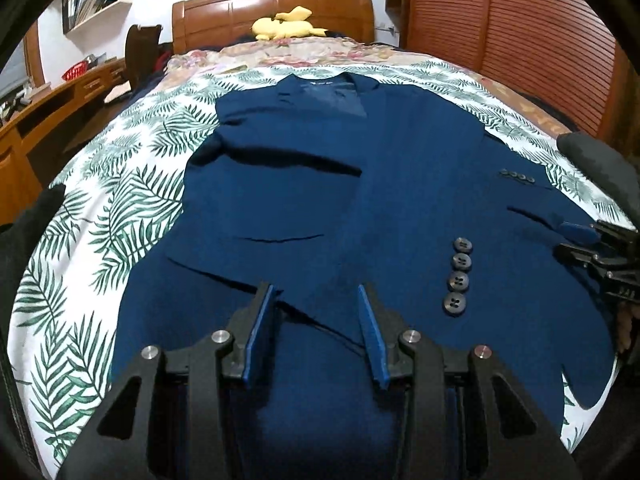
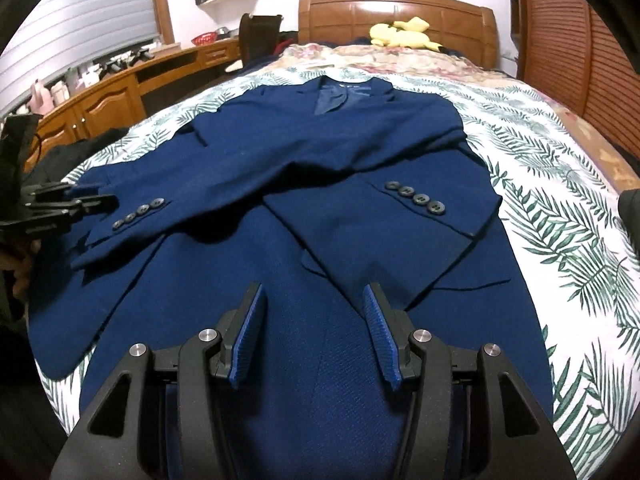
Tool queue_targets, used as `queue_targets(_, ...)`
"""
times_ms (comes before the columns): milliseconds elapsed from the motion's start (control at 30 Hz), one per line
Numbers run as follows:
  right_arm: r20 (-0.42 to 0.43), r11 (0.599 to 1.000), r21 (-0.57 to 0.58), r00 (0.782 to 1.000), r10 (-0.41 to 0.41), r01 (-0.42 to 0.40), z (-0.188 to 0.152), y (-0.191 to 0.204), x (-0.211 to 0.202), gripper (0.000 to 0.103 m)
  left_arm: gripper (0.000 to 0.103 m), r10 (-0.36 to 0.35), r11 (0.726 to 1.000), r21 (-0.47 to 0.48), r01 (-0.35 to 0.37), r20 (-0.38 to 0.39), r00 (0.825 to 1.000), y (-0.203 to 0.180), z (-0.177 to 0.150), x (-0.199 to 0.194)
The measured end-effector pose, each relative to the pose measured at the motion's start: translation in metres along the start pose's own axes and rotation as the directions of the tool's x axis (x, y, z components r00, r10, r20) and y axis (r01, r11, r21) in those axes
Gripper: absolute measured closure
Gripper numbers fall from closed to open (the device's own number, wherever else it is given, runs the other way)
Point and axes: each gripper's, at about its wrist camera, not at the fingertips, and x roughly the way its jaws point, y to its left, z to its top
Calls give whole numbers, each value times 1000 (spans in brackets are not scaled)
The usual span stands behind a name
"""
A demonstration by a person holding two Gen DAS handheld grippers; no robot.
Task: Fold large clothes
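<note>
Both wrist views look down, close, along the jacket toward the headboard, perhaps side by side.

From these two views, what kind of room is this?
Most likely a bedroom: a jacket lies on a bed with a wooden headboard, and a desk stands along the wall.

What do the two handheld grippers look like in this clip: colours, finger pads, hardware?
Both match. The left gripper and right gripper have matte black angular linkage frames with triangular cut-outs, round silver pivot pins, and two flat tapered fingers faced with blue pads, finely ribbed in the right wrist view. No cables or printed markings are visible.
</note>
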Motion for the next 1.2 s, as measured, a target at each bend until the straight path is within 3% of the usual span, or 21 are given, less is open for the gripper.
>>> queue_targets(267, 12, 1000, -9, 1000, -3, 3, -2, 1, -1, 51, 63, -15, 999, -35, 16, 15, 1000, 7, 0, -5)
queue_targets(467, 14, 1000, -15, 1000, -4, 4, -2, 1, -1, 50, 96, -17, 1000, -11, 17, 43, 999, 3, 0, -10)
queue_targets(667, 14, 1000, -14, 1000, 0, 0, -1, 1, 0, 50, 97, 60, 998, -41, -55, 141, 988, 4, 13, -31)
queue_targets(933, 10, 1000, -11, 1000, 8, -8, -1, 0, 1, 50, 97, 61, 993, -113, -43, 157, 986, 20, 20, -47)
queue_targets(1200, 7, 1000, 1, 1000, 27, -27, -1, -3, 1, 50, 88, 84, 991, -120, -66, 147, 986, 34, -6, -90)
